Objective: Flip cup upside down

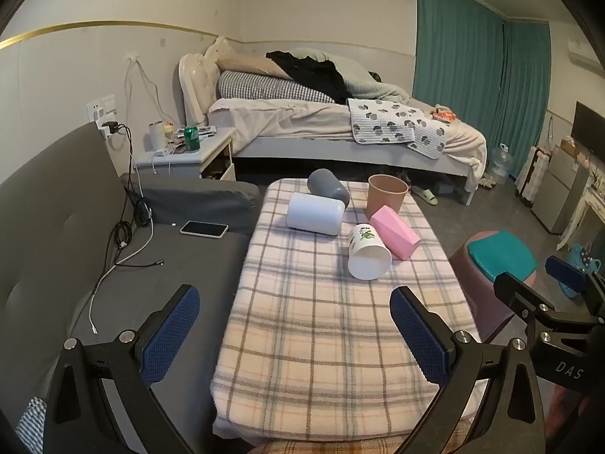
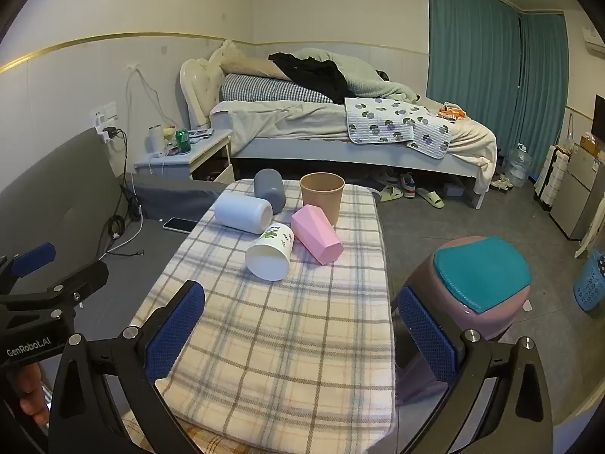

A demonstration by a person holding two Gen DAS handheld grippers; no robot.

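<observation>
Several cups sit at the far end of a plaid-covered table (image 1: 321, 340) (image 2: 287, 340). A brown cup (image 1: 387, 196) (image 2: 322, 195) stands upright, mouth up. A white printed cup (image 1: 368, 251) (image 2: 270, 251), a pink faceted cup (image 1: 395, 231) (image 2: 317, 239), a plain white cup (image 1: 315, 213) (image 2: 243, 212) and a grey cup (image 1: 327, 187) (image 2: 269, 190) lie on their sides. My left gripper (image 1: 295, 335) is open and empty, above the table's near half. My right gripper (image 2: 302, 333) is open and empty, over the table's near right edge.
A grey sofa (image 1: 113, 265) with a phone (image 1: 204, 229) and cables lies left of the table. A purple stool with a teal cushion (image 2: 480, 280) stands right of it. A bed (image 1: 340, 125) and nightstand (image 1: 185, 155) are behind. A blue basket (image 2: 590, 283) is far right.
</observation>
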